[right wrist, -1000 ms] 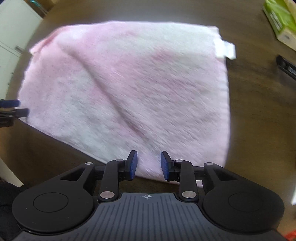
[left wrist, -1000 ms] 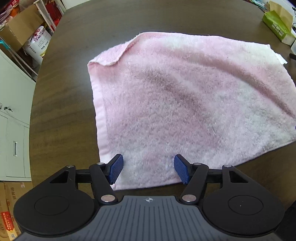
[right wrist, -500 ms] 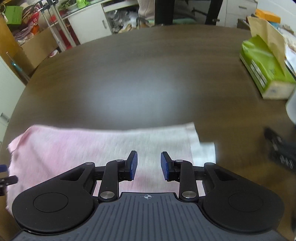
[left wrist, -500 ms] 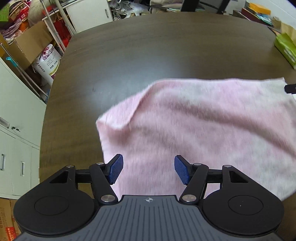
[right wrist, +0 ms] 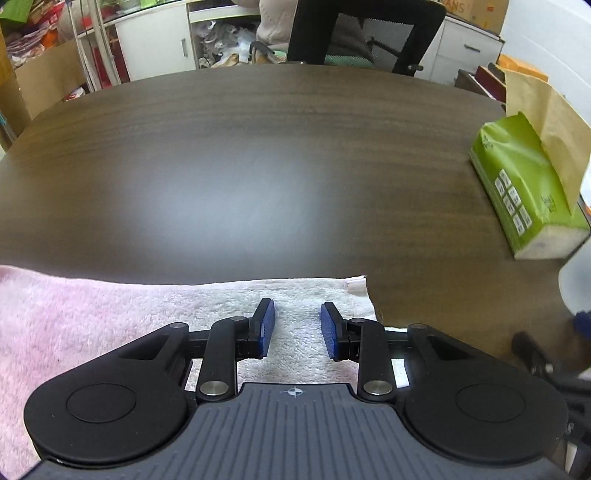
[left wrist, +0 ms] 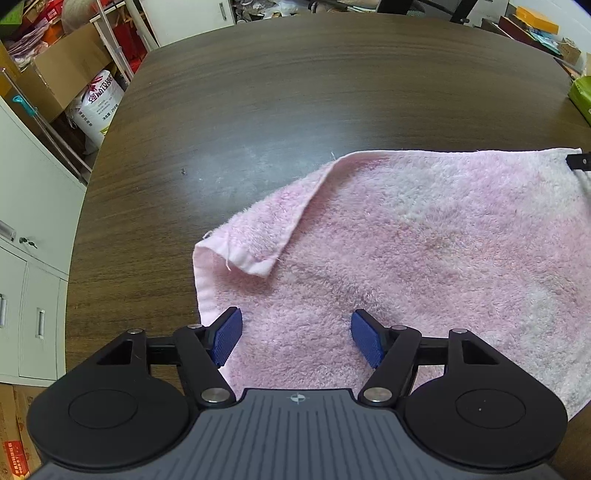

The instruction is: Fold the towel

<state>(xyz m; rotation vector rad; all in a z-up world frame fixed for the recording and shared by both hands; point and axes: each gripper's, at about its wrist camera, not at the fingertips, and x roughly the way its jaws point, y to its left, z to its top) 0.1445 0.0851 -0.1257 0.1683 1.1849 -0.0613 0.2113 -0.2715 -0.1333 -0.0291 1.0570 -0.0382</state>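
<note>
A pink towel (left wrist: 406, 251) lies flat on the dark wooden table (left wrist: 295, 81). Its far left corner is flipped over onto itself. My left gripper (left wrist: 296, 339) is open, its blue pads above the towel's near left part, nothing between them. In the right wrist view the towel (right wrist: 110, 317) fills the lower left, its far right corner near the pads. My right gripper (right wrist: 297, 328) is open over that corner area, holding nothing. A tip of the right gripper shows at the right edge of the left wrist view (left wrist: 578, 161).
A green tissue pack (right wrist: 524, 192) with a brown paper bag (right wrist: 546, 122) behind it sits at the table's right side. A dark object (right wrist: 532, 354) lies near the right edge. White cabinets (left wrist: 26, 240), boxes and a sack stand left of the table. A chair (right wrist: 354, 33) stands beyond the far edge.
Both grippers have tilted up and drawn back toward the towel's near side; more bare table shows beyond the towel. The right gripper's jaws stand wider. The towel's left corner flap is folded further over.
</note>
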